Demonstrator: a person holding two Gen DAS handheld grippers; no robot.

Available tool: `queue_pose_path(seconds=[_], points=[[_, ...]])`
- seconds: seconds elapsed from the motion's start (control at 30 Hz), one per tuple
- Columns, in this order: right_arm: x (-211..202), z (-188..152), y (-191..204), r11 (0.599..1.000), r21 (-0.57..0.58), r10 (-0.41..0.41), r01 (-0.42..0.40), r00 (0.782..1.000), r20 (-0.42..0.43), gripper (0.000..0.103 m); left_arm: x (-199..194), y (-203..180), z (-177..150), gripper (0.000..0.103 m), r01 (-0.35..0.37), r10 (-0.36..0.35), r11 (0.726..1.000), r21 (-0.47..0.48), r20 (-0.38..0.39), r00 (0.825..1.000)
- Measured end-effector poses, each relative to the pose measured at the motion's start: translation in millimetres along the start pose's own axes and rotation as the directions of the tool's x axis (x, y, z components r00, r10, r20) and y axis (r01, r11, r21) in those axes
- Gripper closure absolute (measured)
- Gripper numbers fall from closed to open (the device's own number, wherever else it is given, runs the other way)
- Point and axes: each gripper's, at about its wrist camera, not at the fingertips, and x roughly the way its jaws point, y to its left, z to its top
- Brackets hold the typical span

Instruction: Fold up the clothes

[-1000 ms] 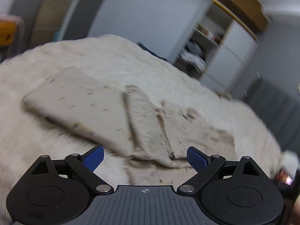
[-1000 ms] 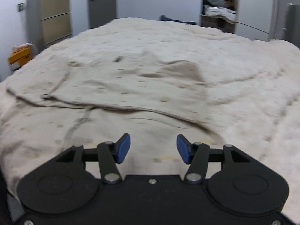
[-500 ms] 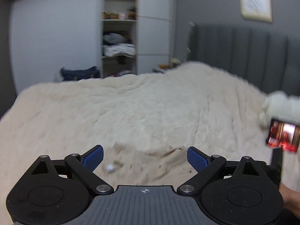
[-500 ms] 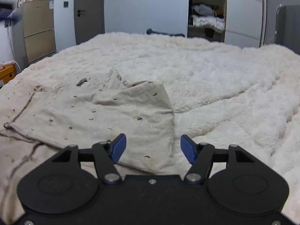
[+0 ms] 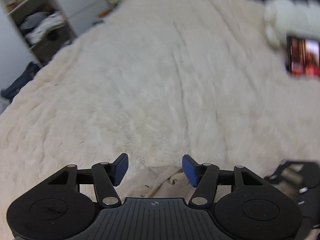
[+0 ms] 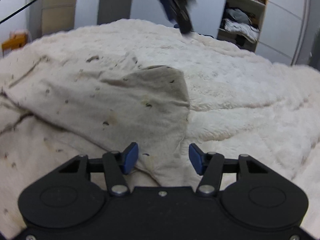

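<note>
Left claw [image 5: 155,167] had swung off the folded garment toward the headboard end of the bed [image 5: 160,80], and now sat over one beige corner of the garment [image 5: 160,180] poking up between its blue pads; jaws were closing from wide, pads not yet pressing cloth, a gap on both sides. Right claw [image 6: 163,158] had dropped lower and closer to the garment [image 6: 120,104], jaws closing a little, half spread, with the near folded edge lying between the pads but not pinched. The garment lay on the fluffy white bed, mostly left of centre in the right wrist view, one flap folded over and standing up slightly, speckled with small dark marks. Judgement: both claws were lining up on the same end of the cloth, so the next fold looked about to start; grip not secured on either side. A phone [image 5: 304,56] with a lit screen rested at the far right near a white pillow [image 5: 290,14]; screen too blurred to read. Open shelves [image 6: 244,20] held piled clothes. No brand, label or legible writing anywhere.
</note>
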Motion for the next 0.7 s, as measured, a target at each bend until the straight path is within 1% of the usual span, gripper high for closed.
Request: queue_pose_path(seconds=[0.03,0.1,0.17,0.23,0.27,0.3,0.37,0.4,0.43,0.47,0.5,0.57,0.6,0.63,0.7], points=[[0,0,2,1.0,-0.006,0.004,-0.004,1.0,0.001,0.049,8,-2,2,0.049,0.005,-0.004,1.0,0.017,-0.018,1.0],[0,1,3,1.0,-0.004,0.016,-0.016,1.0,0.002,0.049,29,-8,8,0.051,0.037,-0.033,0.997,0.062,-0.062,0.998],[1,2,4,1.0,0.0,0.023,-0.023,1.0,0.0,0.049,40,-11,11,0.06,0.073,-0.065,0.995,0.069,-0.111,0.992],[2,3,3,1.0,0.0,0.025,-0.025,1.0,0.0,0.049,51,-13,14,0.064,0.109,-0.096,0.992,0.07,-0.161,0.982],[2,4,3,1.0,0.001,0.027,-0.027,1.0,-0.001,0.049,58,-12,16,0.064,0.13,-0.119,0.991,0.04,-0.197,0.973],[2,5,3,1.0,0.003,0.028,-0.028,1.0,-0.001,0.049,63,-12,16,0.064,0.134,-0.126,0.991,0.024,-0.219,0.968],[1,6,3,1.0,0.011,0.029,-0.029,1.0,0.002,0.049,73,-10,17,0.072,0.127,-0.122,0.992,0.005,-0.261,0.958],[1,7,2,0.999,0.017,0.029,-0.029,1.0,0.006,0.049,72,-11,15,0.075,0.125,-0.12,0.992,0.002,-0.268,0.956],[1,8,1,0.999,0.024,0.03,-0.03,1.0,0.008,0.049,75,-10,14,0.085,0.122,-0.12,0.993,-0.012,-0.286,0.951],[1,8,1,0.999,0.029,0.03,-0.03,1.0,0.009,0.049,78,-9,14,0.097,0.118,-0.12,0.993,-0.027,-0.306,0.944],[1,9,0,0.999,0.034,0.03,-0.03,1.0,0.01,0.049,82,-7,13,0.101,0.115,-0.123,0.992,-0.045,-0.317,0.941],[1,9,-1,0.999,0.043,0.03,-0.031,0.999,0.012,0.049,89,0,14,0.102,0.117,-0.139,0.989,-0.088,-0.33,0.934],[1,9,-1,0.998,0.046,0.031,-0.031,0.999,0.011,0.049,94,1,15,0.102,0.118,-0.146,0.988,-0.102,-0.327,0.934],[1,9,-1,0.998,0.046,0.033,-0.033,0.999,0.008,0.05,95,4,16,0.102,0.122,-0.161,0.983,-0.14,-0.32,0.934],[4,8,-1,0.998,0.041,0.038,-0.038,0.999,-0.01,0.052,92,20,16,0.102,0.131,-0.2,0.96,-0.246,-0.281,0.939]])
